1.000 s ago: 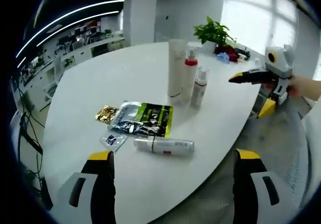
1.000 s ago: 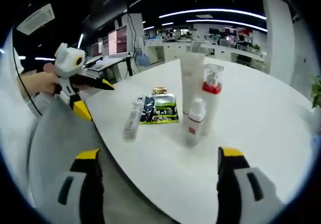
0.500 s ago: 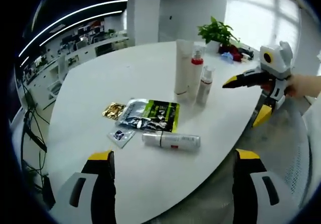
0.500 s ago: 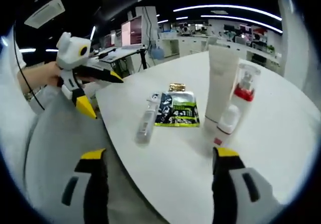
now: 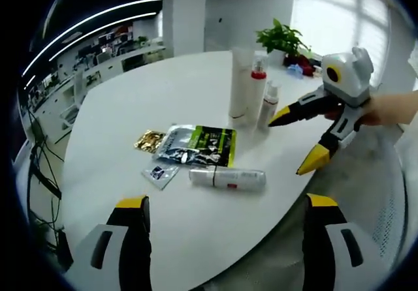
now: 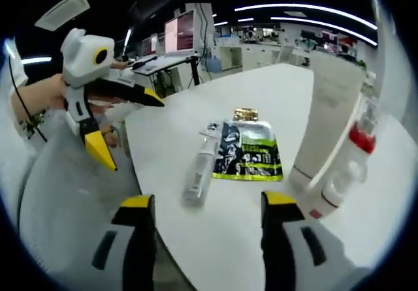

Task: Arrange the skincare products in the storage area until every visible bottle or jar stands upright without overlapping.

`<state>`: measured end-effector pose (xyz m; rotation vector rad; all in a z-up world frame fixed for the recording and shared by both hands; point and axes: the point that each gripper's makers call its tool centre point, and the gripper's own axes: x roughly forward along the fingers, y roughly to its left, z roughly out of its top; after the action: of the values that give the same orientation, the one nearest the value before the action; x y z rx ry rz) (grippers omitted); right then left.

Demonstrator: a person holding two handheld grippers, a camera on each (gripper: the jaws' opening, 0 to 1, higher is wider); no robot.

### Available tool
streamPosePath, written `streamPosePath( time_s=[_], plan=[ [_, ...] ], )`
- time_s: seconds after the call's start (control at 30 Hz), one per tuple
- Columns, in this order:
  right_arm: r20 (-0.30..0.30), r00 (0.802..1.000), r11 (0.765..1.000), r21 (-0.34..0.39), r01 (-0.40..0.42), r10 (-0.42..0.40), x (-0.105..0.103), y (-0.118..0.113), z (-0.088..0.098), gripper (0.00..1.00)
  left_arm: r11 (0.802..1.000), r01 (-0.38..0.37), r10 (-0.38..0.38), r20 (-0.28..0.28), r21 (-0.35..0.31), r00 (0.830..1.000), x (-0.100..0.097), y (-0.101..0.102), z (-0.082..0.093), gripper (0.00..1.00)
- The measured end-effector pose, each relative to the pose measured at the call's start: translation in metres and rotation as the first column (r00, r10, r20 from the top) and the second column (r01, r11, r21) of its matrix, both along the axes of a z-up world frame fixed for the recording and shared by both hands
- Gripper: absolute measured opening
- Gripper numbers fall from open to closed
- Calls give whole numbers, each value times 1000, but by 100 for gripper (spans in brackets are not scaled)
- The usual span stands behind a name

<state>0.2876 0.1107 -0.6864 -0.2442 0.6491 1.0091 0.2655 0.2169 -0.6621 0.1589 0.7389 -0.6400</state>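
Both grippers empty, jaws apart: left gripper, right gripper. White bottle lies flat at 6 o'clock of the sachet; three containers, apparently upright, at 1 o'clock.

Small sachet print too small to read; white tube top cut off

White tube, red-collared pump bottle and small bottle upright, clustered at 12 o'clock; white bottle lying flat beside green sachet.
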Motion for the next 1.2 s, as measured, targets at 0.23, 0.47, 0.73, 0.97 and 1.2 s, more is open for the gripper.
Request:
streamPosePath(
  time_s=[0.23,0.47,0.73,0.97,1.2],
  plan=[
    [-36,999,999,-18,27,-28,10,12,-13,55,1000,5,-5,-9,-2,1000,0,3,-4,95],
    [-44,999,999,-37,19,-20,17,31,-20,49,1000,6,-6,-14,-7,1000,2,5,-6,94],
    [-68,997,996,-87,24,-30,19,54,-34,40,1000,2,-2,-30,-4,1000,2,10,-12,93],
    [-80,996,990,-139,25,-37,20,66,-47,32,1000,5,-5,-35,-9,999,4,10,-14,93],
    [-76,996,978,-207,21,-37,23,70,-59,30,1000,8,-9,-36,-8,999,5,11,-15,93]
  ],
)
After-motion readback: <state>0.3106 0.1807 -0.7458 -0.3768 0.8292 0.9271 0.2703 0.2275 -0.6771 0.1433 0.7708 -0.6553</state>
